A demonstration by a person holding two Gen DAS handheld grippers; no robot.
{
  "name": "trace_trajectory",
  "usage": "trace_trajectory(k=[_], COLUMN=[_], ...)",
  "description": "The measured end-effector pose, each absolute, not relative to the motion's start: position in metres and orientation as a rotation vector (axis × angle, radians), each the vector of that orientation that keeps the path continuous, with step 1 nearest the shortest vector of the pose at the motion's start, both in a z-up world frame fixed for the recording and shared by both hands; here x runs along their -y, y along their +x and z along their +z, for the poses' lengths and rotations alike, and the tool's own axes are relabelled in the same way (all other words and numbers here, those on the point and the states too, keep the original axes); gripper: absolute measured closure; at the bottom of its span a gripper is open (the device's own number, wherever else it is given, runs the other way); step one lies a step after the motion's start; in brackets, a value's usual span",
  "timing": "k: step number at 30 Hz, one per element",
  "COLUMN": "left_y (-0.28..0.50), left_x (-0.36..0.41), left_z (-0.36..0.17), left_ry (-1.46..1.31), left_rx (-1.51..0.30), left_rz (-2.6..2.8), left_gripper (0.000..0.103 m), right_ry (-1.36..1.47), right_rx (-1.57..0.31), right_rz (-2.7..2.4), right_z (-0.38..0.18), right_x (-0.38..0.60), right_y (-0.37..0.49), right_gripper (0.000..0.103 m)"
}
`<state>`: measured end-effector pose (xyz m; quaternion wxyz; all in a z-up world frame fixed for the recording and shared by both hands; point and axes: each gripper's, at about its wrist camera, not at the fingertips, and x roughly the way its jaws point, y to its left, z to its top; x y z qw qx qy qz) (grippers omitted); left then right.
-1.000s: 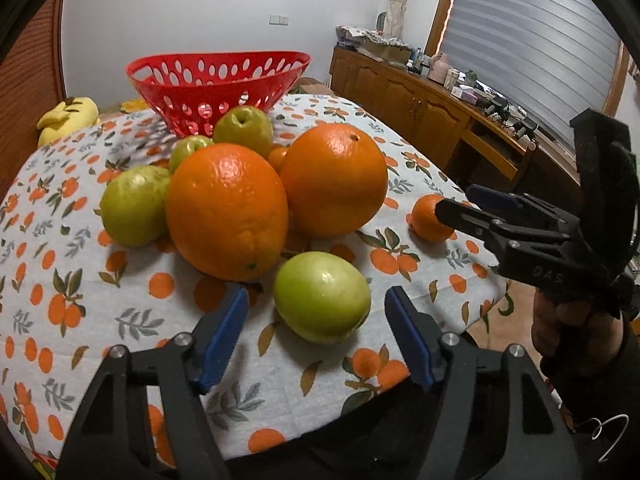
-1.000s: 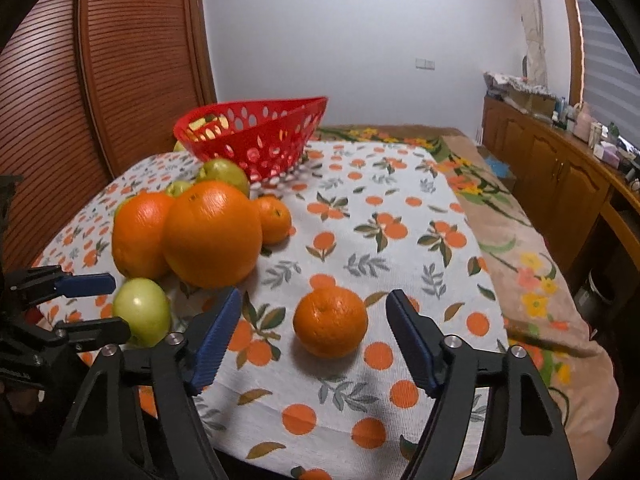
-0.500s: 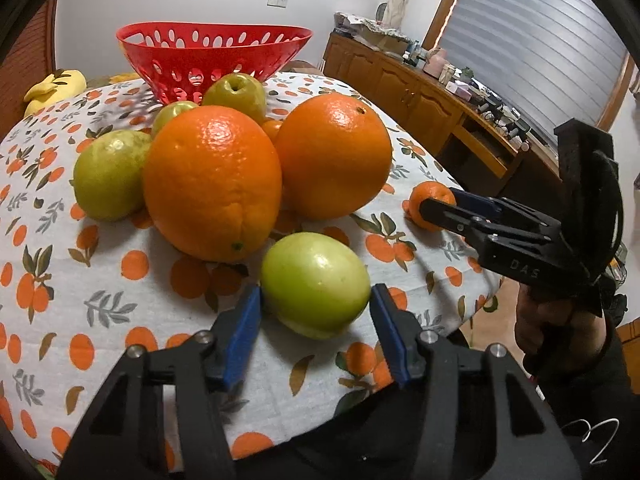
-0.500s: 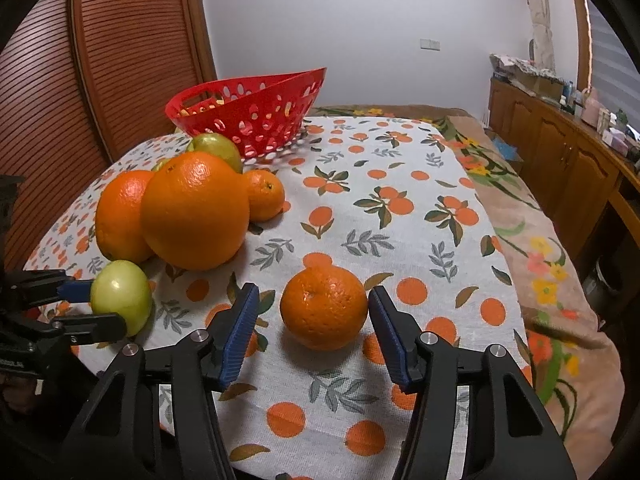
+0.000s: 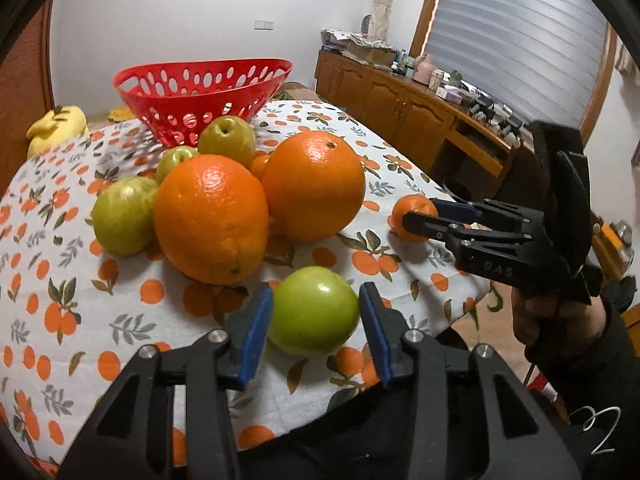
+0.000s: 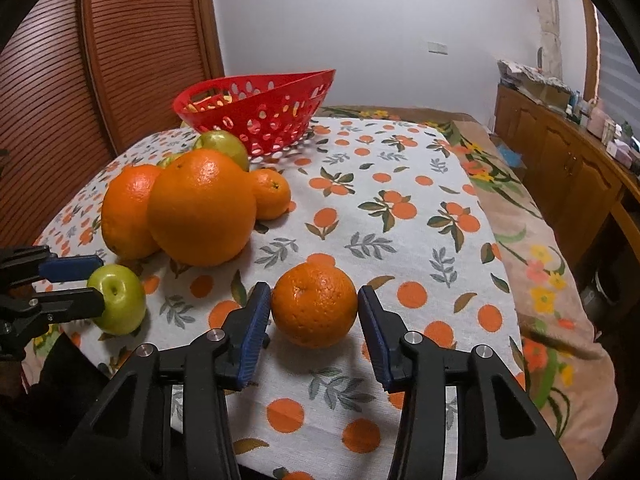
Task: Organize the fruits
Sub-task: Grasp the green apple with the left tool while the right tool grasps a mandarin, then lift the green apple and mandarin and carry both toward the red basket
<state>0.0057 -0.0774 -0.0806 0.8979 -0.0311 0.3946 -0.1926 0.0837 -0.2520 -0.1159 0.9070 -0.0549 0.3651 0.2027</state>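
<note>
My left gripper (image 5: 316, 312) is shut on a green apple (image 5: 313, 310) that rests on the tablecloth near the front edge. My right gripper (image 6: 314, 308) is shut on a small tangerine (image 6: 315, 304), which also sits on the cloth. From the left wrist view the right gripper (image 5: 424, 218) shows at the right, on that tangerine (image 5: 410, 212). From the right wrist view the left gripper (image 6: 86, 282) shows at the left, on the apple (image 6: 118, 300). A red perforated basket (image 5: 200, 92) stands at the far side of the table.
Two large oranges (image 5: 212, 220) (image 5: 314, 186), several green fruits (image 5: 122, 214) and a small tangerine (image 6: 272, 194) cluster in front of the basket (image 6: 256, 116). A yellow object (image 5: 56, 128) lies far left. A wooden sideboard (image 5: 420, 116) stands to the right.
Both grippers have closed in from open: the left one onto the green apple, the right one onto the tangerine. Both fruits stay on the cloth.
</note>
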Motion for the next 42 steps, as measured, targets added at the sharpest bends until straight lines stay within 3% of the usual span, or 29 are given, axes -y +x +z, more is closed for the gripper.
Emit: trace_trajectory(k=[3, 7, 9, 23, 42], left_y=[0.004, 0.007, 0.007, 0.004, 0.022], left_x=[0.079, 0.082, 0.084, 0.08, 0.04], left_z=[-0.081, -0.09, -0.093, -0.086, -0.014], left_ry=[-0.055, -0.061, -0.063, -0.055, -0.074], left_rx=[-0.821, -0.875, -0.884, -0.836, -0.662], left_rz=[-0.397, -0.429, -0.436, -0.432, -0.375], left_gripper=[0.058, 0.046, 0.045, 0.048, 0.048], right_ry=[-0.113, -0.113, -0.111, -0.112, -0.149], right_rx=[-0.761, -0.76, -0.76, -0.753, -0.608], right_rz=[0.426, 0.426, 0.422, 0.44, 0.527], right_z=[-0.119, -0.119, -0.119, -0.115, -0.051], right_x=[0.25, 0.251, 0.253, 0.251, 0.226], right_y=[0.083, 0.082, 0.082, 0.08, 0.087], right_gripper=[0.058, 0.058, 0.058, 0.058, 0.058])
